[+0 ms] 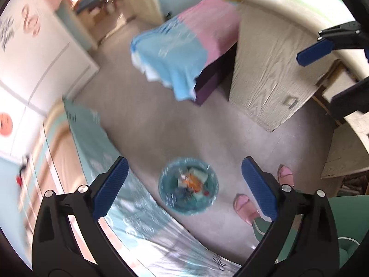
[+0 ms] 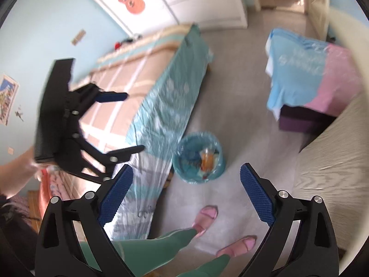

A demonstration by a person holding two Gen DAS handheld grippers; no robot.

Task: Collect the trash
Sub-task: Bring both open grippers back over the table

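A small round trash bin (image 1: pixel 166 199) lined with a blue plastic bag stands on the floor beside the bed. It holds orange and white wrappers (image 1: pixel 192 180). My left gripper (image 1: pixel 184 161) hangs high above it, open, with nothing between its blue pads. In the right wrist view the same bin (image 2: pixel 184 173) sits below and ahead of my right gripper (image 2: pixel 186 168), which is also open and empty. Each gripper shows in the other's view: the right gripper (image 1: pixel 322 78) at the upper right, the left gripper (image 2: pixel 135 122) over the bed, both with jaws spread.
A bed with a teal sheet (image 2: pixel 166 97) runs along the left. A blue and pink cloth covers a purple box (image 2: pixel 306 78) across the floor. A wood-grain desk (image 1: pixel 265 73) stands on the right. The person's feet in pink slippers (image 2: pixel 206 217) are close to the bin.
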